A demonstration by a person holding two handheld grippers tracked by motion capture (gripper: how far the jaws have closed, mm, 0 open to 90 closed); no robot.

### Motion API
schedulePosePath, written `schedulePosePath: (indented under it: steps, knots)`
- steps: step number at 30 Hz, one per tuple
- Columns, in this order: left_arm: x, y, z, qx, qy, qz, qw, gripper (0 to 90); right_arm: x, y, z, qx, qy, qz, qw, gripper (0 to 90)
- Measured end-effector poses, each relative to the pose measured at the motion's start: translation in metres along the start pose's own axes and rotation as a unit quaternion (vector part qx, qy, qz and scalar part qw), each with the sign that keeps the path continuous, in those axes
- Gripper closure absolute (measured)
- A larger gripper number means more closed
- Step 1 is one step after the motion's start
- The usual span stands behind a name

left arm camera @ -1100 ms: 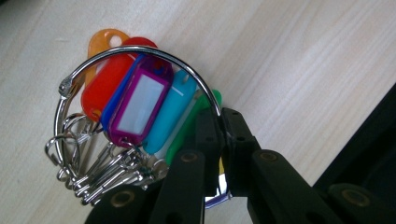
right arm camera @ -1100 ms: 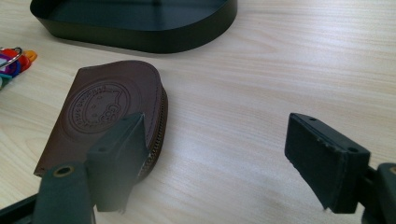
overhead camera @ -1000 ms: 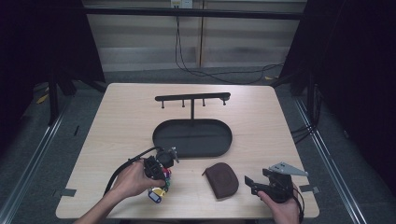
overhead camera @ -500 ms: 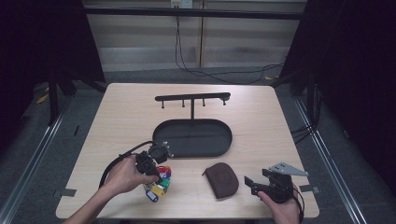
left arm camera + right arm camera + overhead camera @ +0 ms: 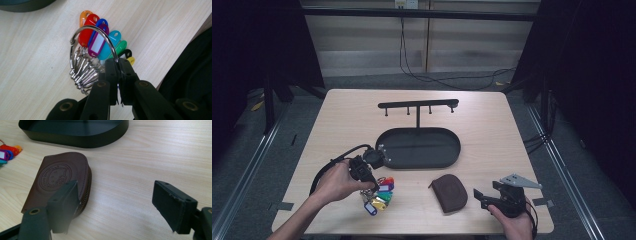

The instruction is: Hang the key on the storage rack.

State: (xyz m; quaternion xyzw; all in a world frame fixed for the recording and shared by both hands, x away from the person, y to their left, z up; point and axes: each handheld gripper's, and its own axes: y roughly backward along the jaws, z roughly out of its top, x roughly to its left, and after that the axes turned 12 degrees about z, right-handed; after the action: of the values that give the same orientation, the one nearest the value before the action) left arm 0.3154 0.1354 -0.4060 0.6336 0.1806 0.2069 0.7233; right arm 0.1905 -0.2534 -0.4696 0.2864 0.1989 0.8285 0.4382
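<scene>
A metal key ring carries several silver keys and several coloured plastic tags. My left gripper is shut on the ring's wire, with the bunch resting on the table at the front left. A brown zipped leather pouch with an embossed emblem lies at the front middle. My right gripper stands open just right of the pouch, its left jaw near the pouch's edge, nothing between its fingers.
A black oval tray sits at the table's middle, with a post rising from it to a black bar with hooks. The tray's wall lies beyond the pouch. Bare wood spreads right of the pouch.
My left gripper has swung toward the table's front with the key ring, and the coloured tags now fan out beside the hand. The right gripper has stayed put.
</scene>
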Motion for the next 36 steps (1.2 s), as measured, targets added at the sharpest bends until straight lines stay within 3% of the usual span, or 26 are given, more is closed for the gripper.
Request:
schedulePosePath:
  steps: [17, 19, 24, 27, 36]
  knots:
    - [0.014, 0.018, -0.005, 0.005, 0.02, 0.021, 0.9996, 87.6, -0.001, 0.0, 0.0, -0.002, -0.005, -0.001, 1.0, 21.5]
    - [0.016, 0.02, -0.006, 0.016, 0.018, 0.029, 0.9993, 87.6, -0.001, -0.001, 0.0, -0.001, -0.004, 0.0, 1.0, 21.5]
    - [0.025, 0.032, -0.009, 0.005, 0.032, 0.036, 0.9988, 87.7, -0.001, 0.0, 0.0, -0.001, -0.004, -0.001, 1.0, 21.5]
    - [0.029, 0.035, -0.009, 0.004, 0.044, 0.036, 0.9984, 87.8, -0.001, -0.001, 0.0, 0.001, -0.004, -0.001, 1.0, 21.5]
    - [0.039, 0.051, -0.012, -0.012, 0.046, 0.022, 0.9986, 87.7, -0.001, -0.001, 0.0, 0.001, -0.005, 0.0, 1.0, 21.4]
